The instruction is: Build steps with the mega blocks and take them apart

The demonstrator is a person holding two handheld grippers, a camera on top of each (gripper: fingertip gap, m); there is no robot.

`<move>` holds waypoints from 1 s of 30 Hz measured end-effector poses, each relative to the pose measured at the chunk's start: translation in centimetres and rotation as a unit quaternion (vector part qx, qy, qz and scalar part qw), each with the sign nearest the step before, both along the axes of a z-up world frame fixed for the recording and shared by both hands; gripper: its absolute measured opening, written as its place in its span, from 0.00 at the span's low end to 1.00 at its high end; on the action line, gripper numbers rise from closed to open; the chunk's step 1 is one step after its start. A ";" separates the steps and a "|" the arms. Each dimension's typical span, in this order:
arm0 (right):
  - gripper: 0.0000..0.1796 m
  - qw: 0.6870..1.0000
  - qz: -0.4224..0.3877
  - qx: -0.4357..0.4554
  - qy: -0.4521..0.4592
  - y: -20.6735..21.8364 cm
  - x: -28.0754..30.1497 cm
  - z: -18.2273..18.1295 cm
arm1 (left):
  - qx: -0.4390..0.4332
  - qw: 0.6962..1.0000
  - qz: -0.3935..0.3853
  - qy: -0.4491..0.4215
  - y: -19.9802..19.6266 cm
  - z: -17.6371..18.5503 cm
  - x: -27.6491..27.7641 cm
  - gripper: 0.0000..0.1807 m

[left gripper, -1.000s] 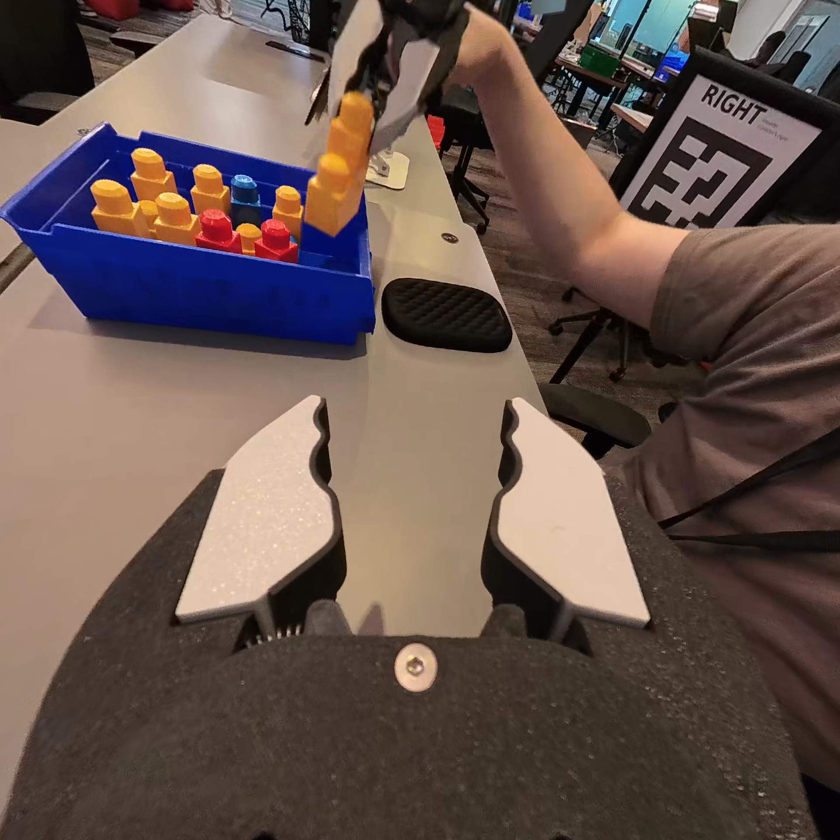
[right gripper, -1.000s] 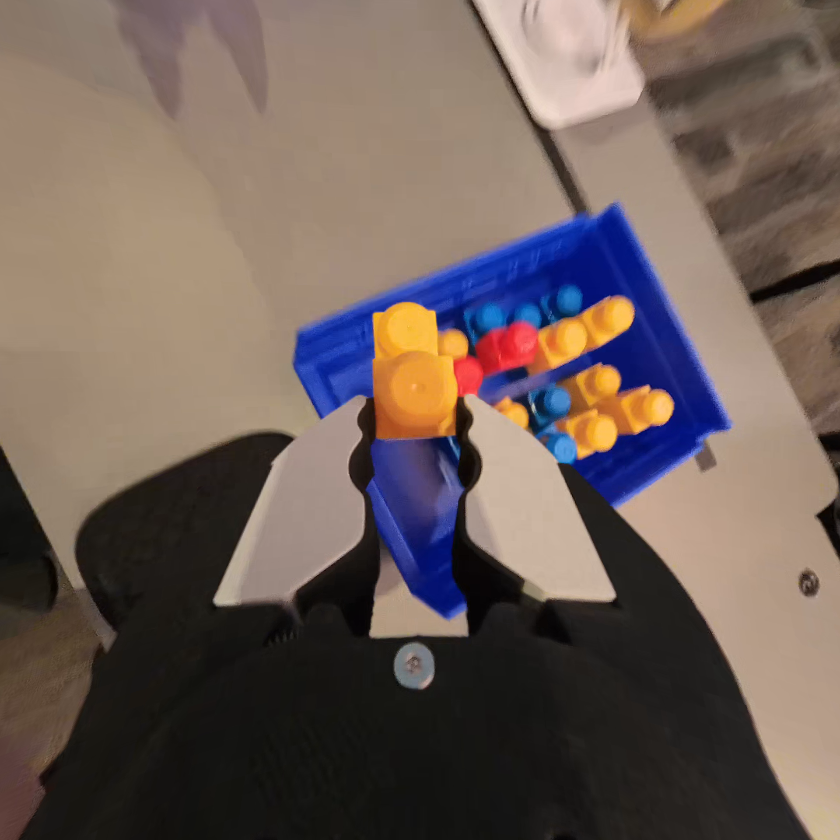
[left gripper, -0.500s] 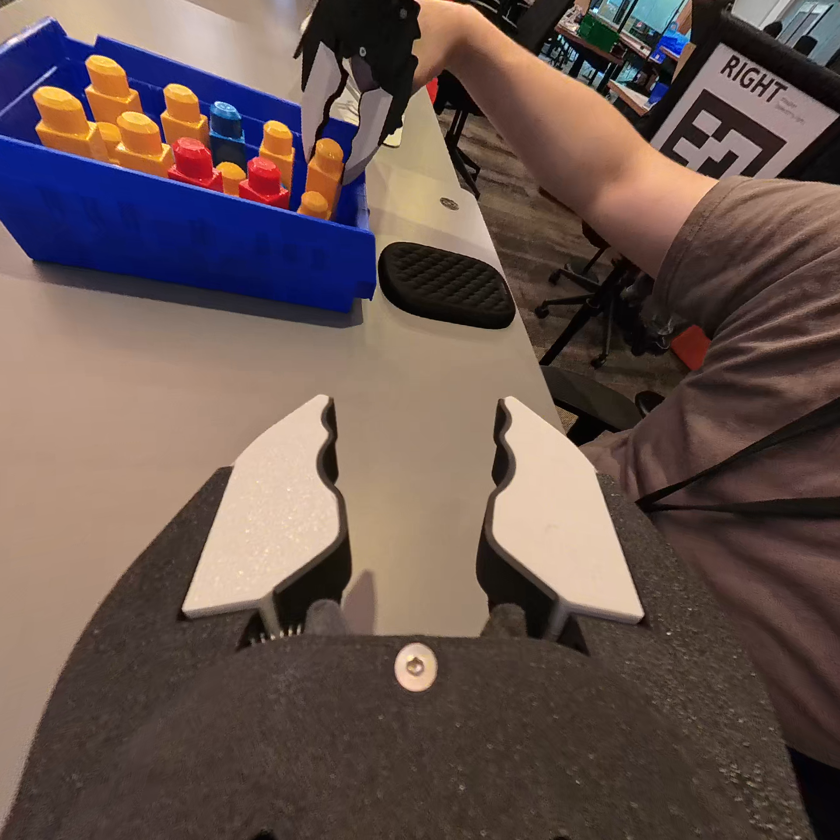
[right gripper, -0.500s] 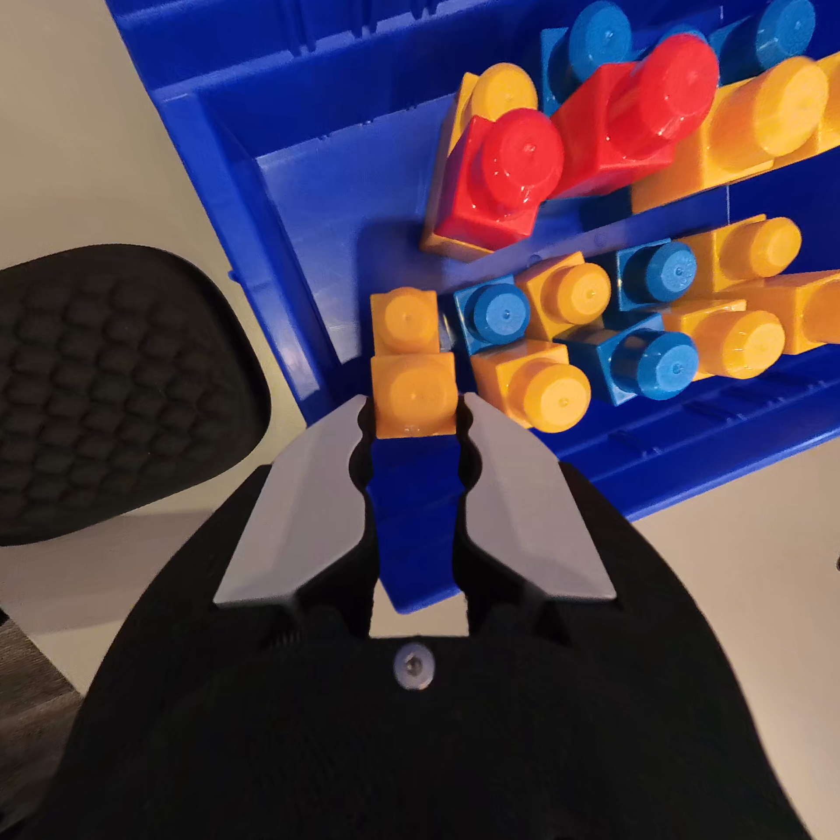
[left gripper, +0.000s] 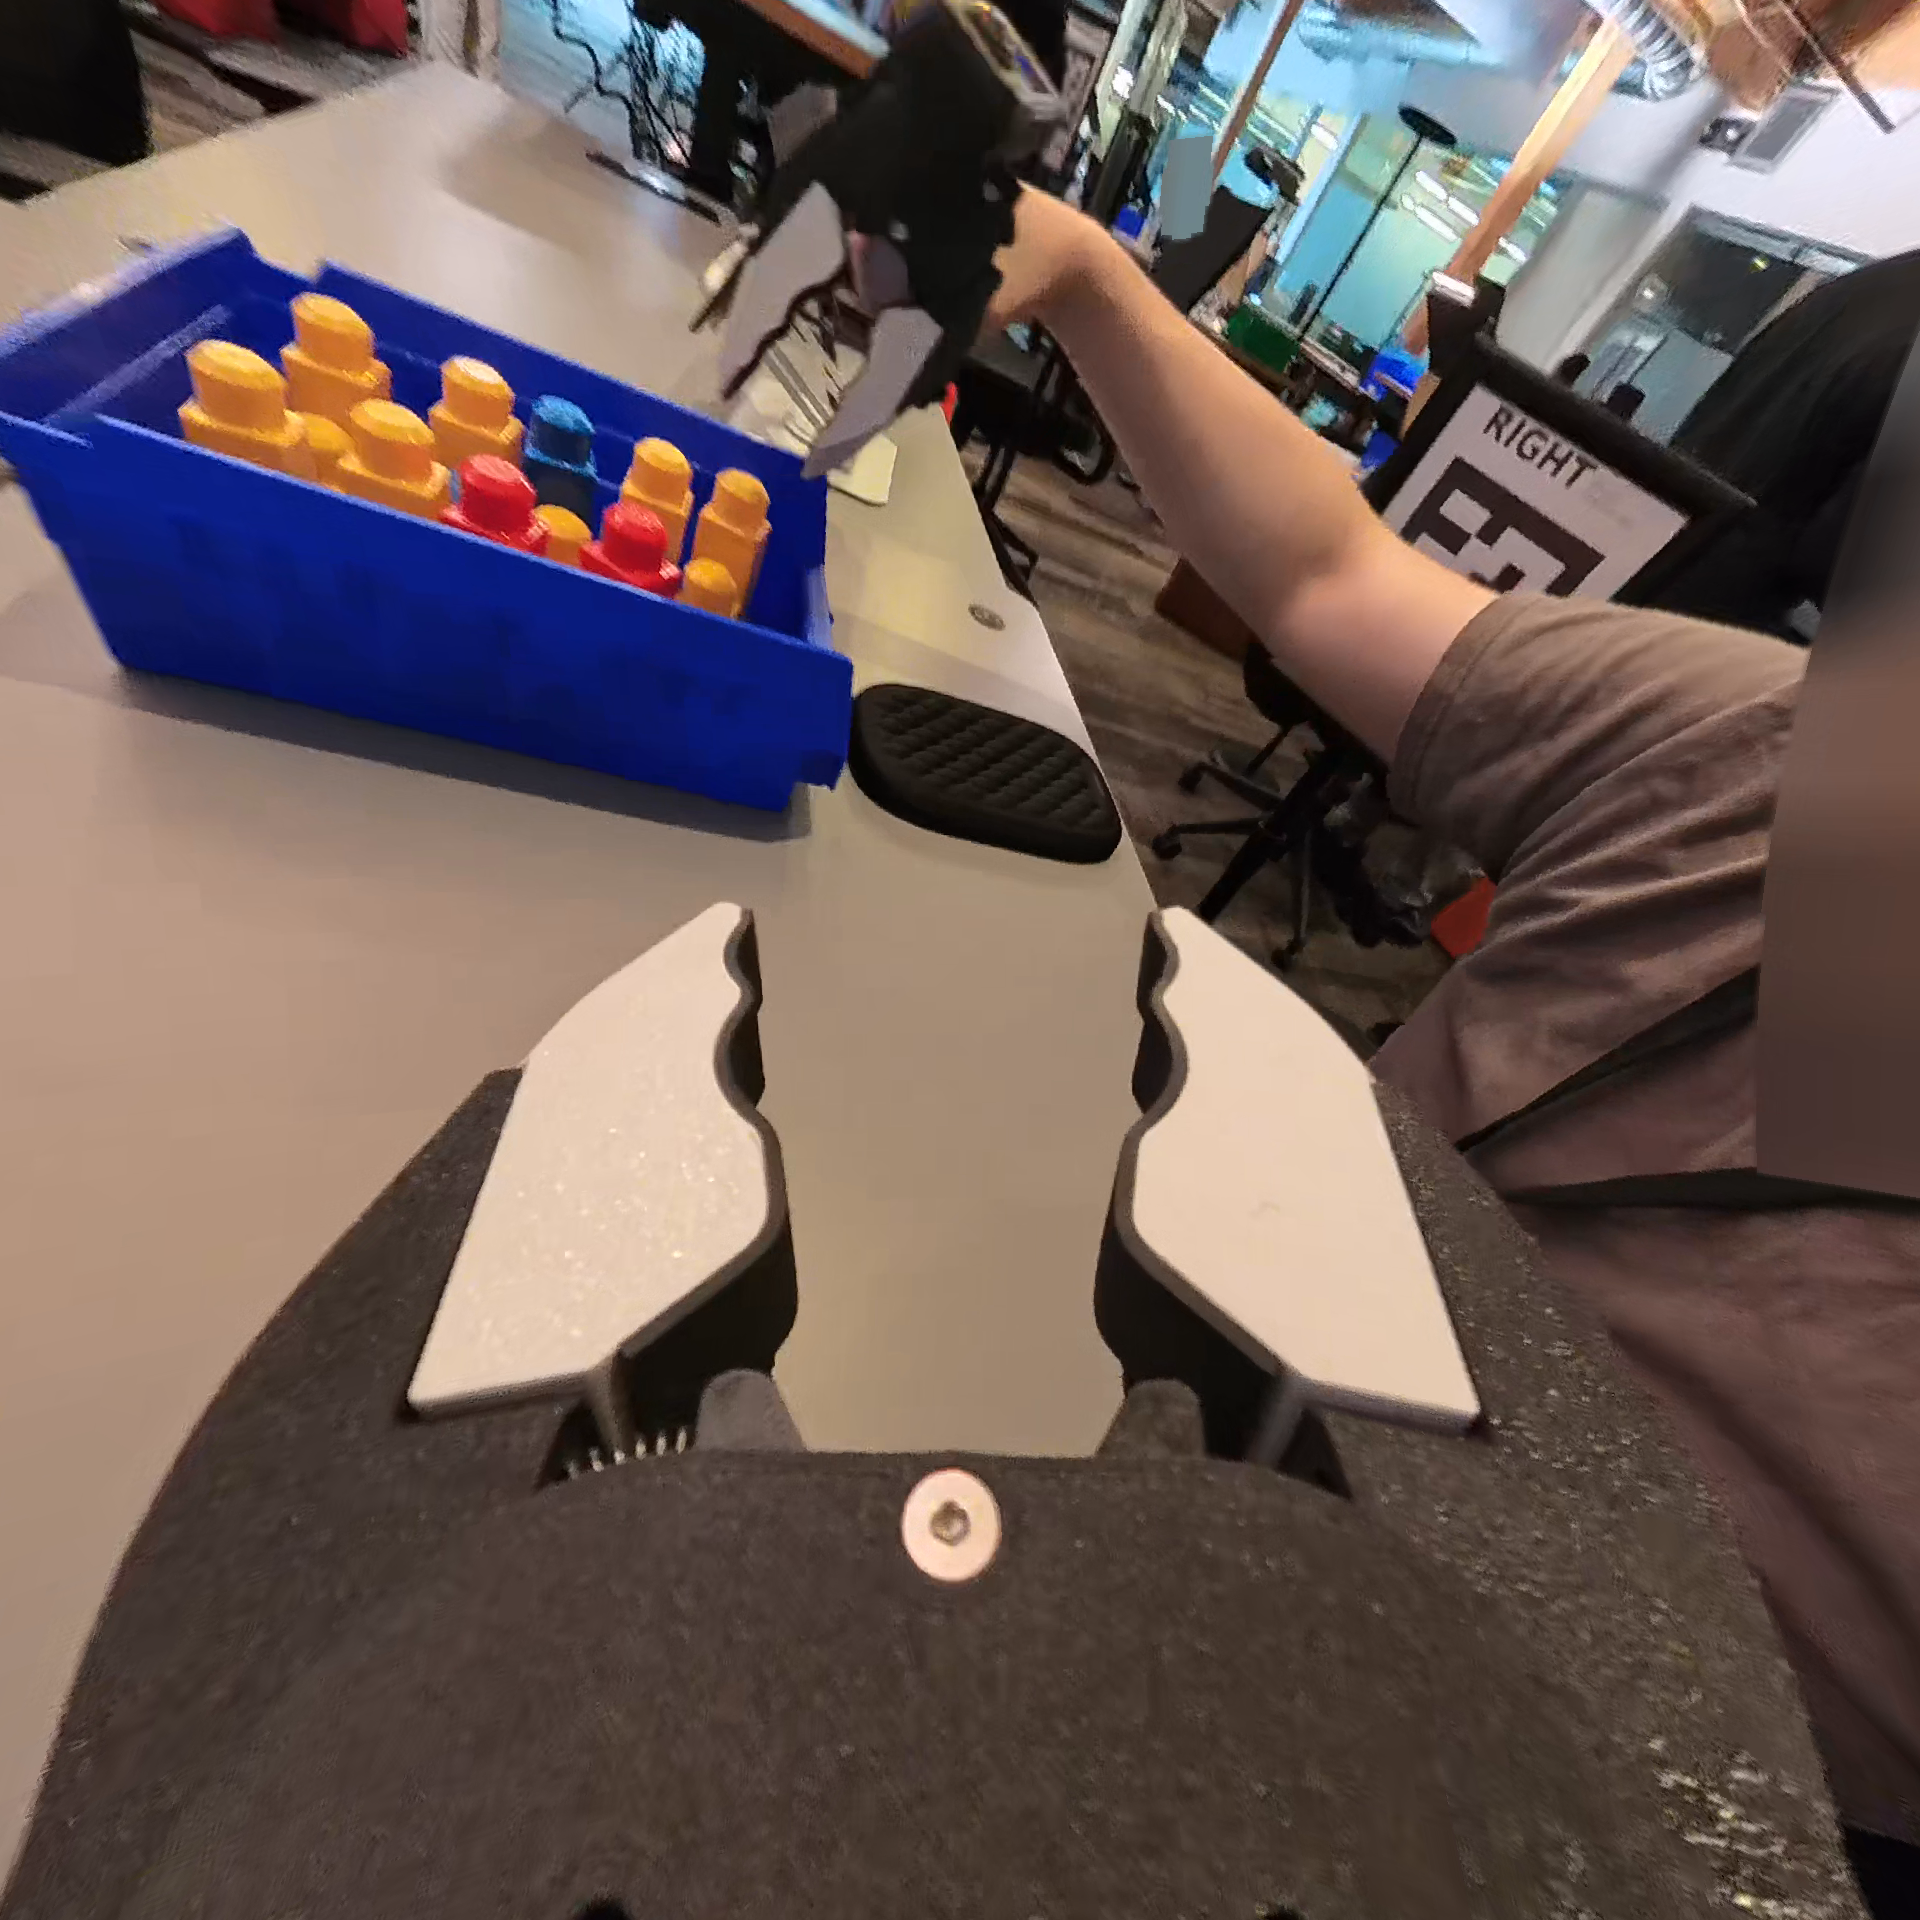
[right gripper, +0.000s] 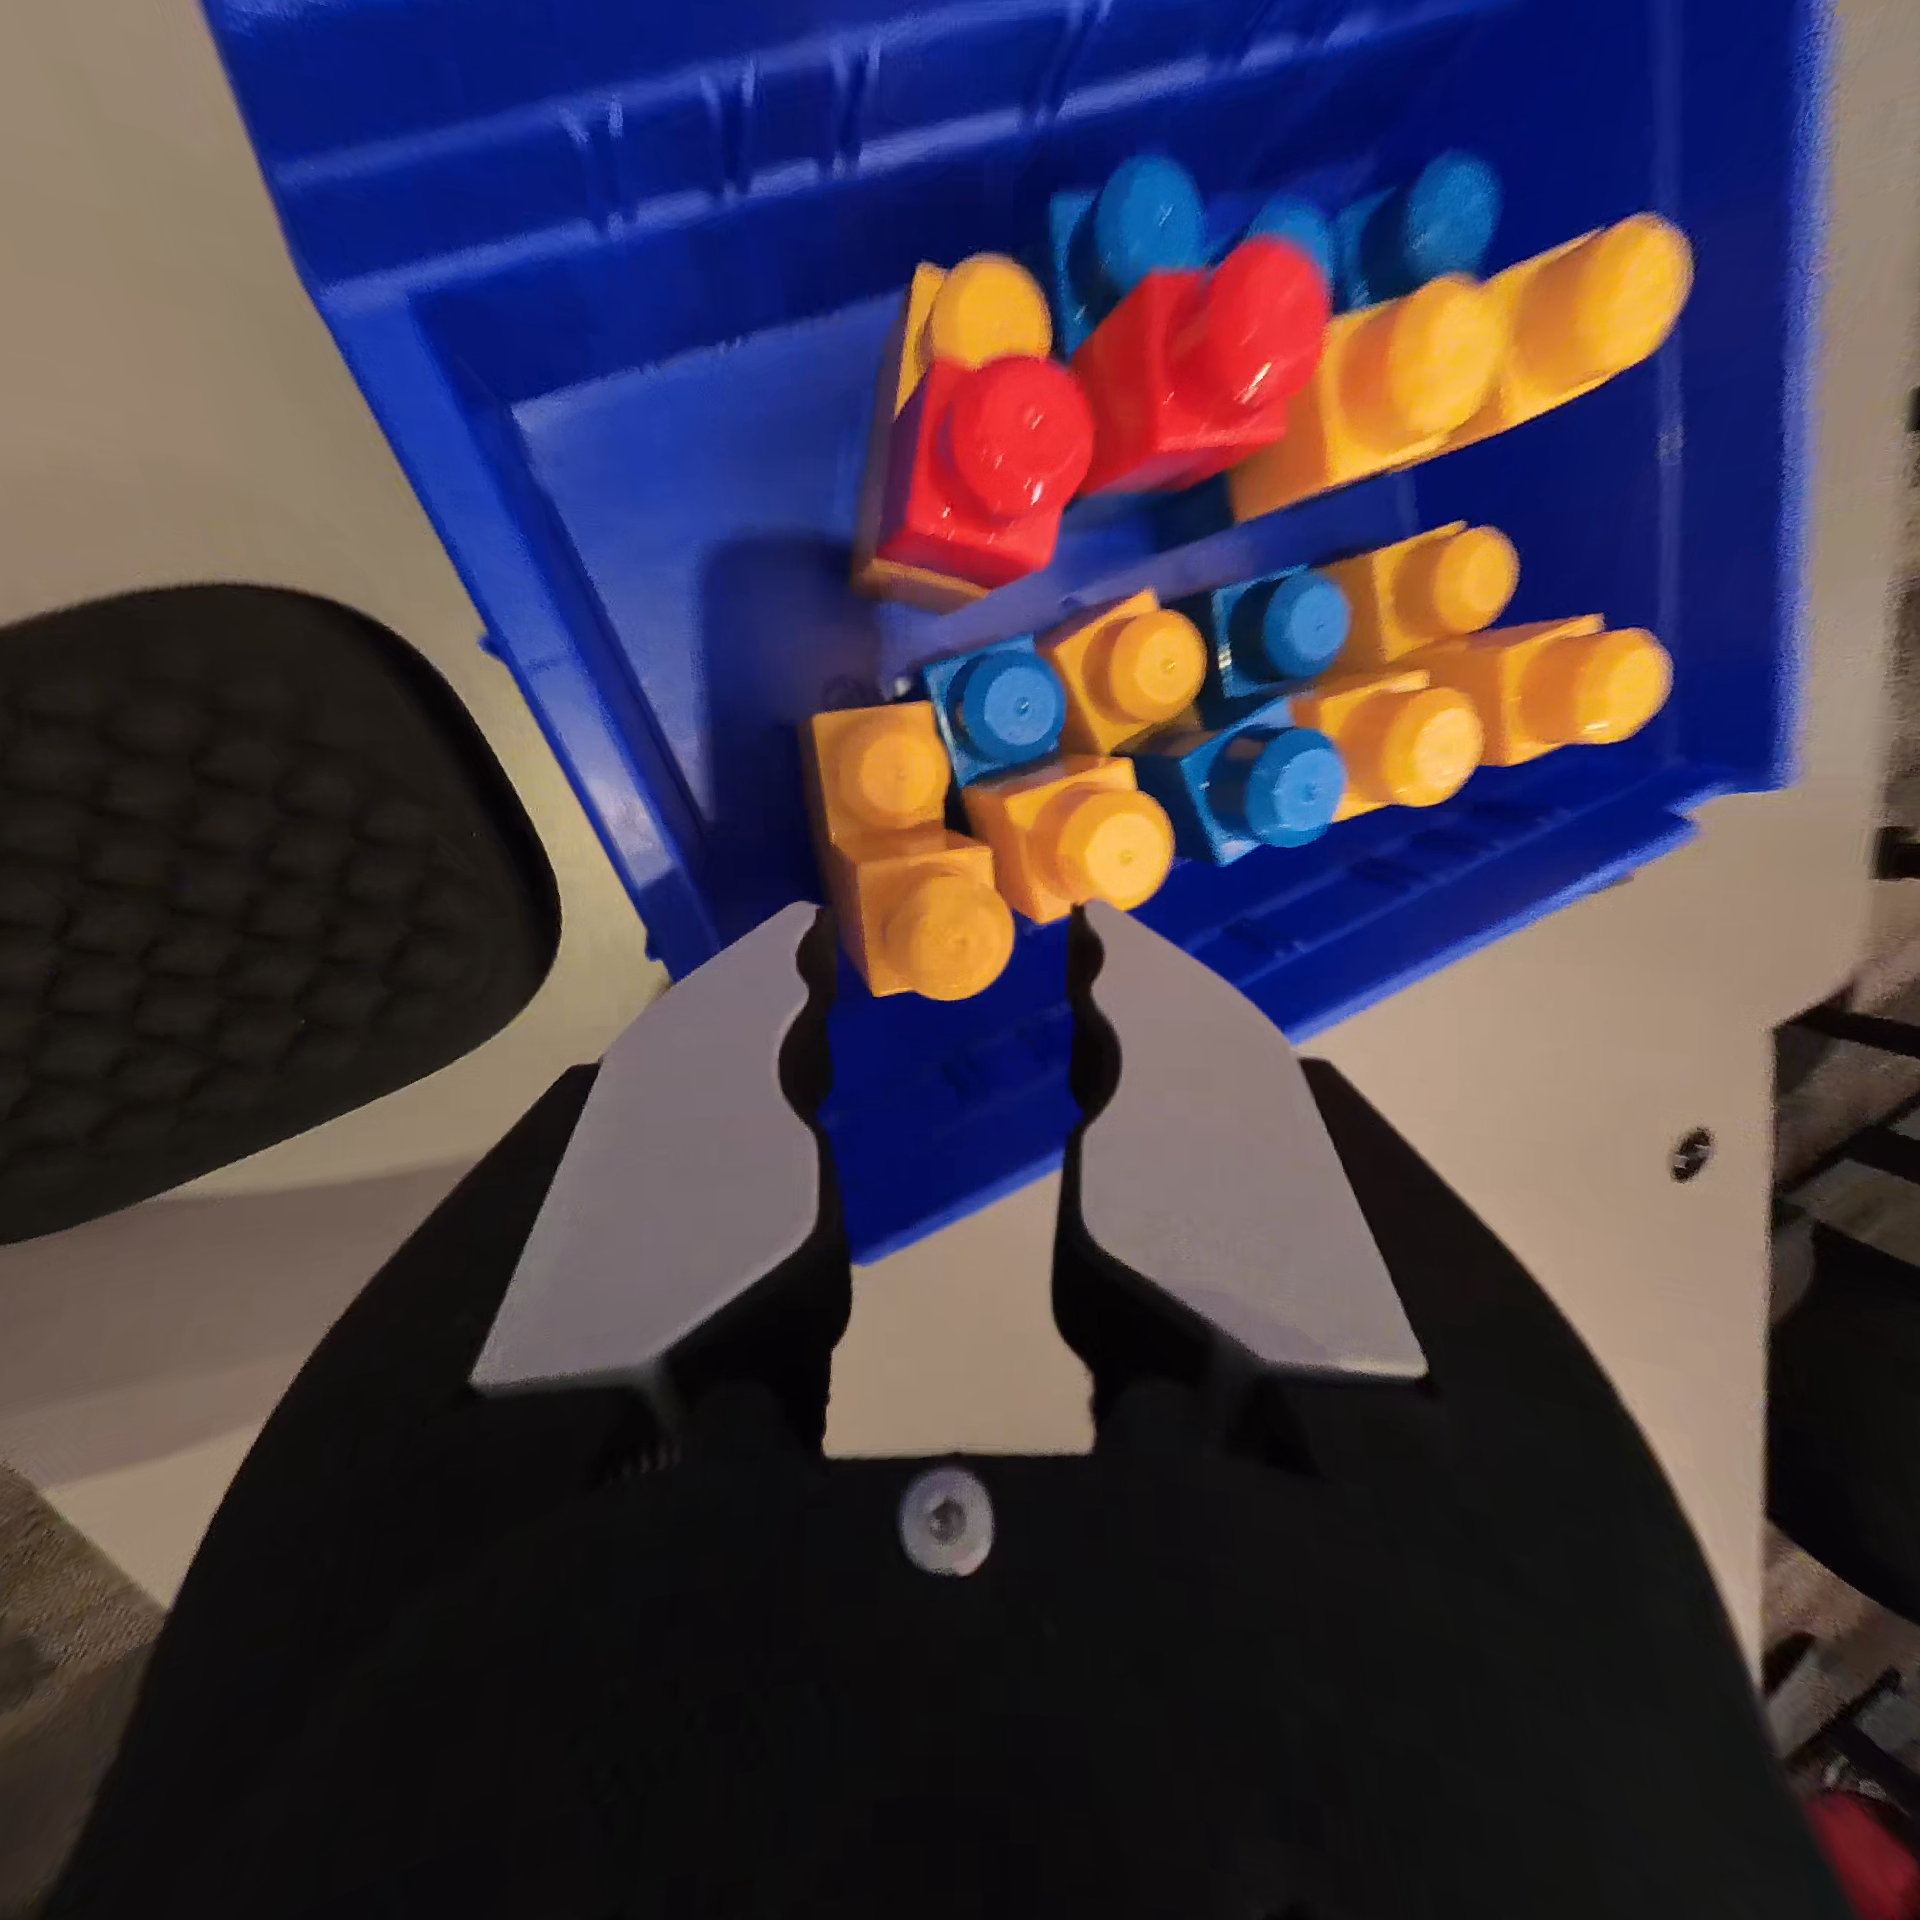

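A blue bin on the grey table holds several orange, red and blue mega blocks. The stepped orange block piece stands in the bin's near right corner; it also shows in the left wrist view. My right gripper is open and empty, above the bin, just clear of that piece; in the left wrist view it hangs raised over the bin's right end. My left gripper is open and empty, low over bare table in front of the bin.
A black textured pad lies at the table's right edge beside the bin, also in the right wrist view. The person's arm reaches across on the right. A marker sign and office chairs stand beyond the table edge. My right fingertips sit around 40 centimeters from my left ones.
My right gripper lowered the orange stepped piece into the bin, opened, and has lifted away. The piece stays in the bin. My left gripper stayed open over the table.
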State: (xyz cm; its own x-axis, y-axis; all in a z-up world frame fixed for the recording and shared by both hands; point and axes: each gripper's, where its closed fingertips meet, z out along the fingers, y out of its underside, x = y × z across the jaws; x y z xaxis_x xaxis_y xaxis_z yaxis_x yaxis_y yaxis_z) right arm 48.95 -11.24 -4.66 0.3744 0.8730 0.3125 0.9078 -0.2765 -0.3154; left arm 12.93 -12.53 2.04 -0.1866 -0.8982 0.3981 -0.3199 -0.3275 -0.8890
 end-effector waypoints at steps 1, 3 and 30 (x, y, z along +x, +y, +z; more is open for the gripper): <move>0.26 1.000 0.002 0.022 0.005 0.1 -0.4 1.3 | 0.007 1.000 0.012 -0.008 0.4 0.6 -0.5 0.39; 0.25 0.996 0.013 0.077 0.036 0.3 -1.8 4.3 | 0.022 0.999 0.042 -0.025 1.5 2.1 -1.6 0.39; 0.33 0.849 0.104 0.330 0.399 3.2 -28.7 20.2 | 0.129 0.802 0.506 0.289 19.9 -6.8 -23.1 0.31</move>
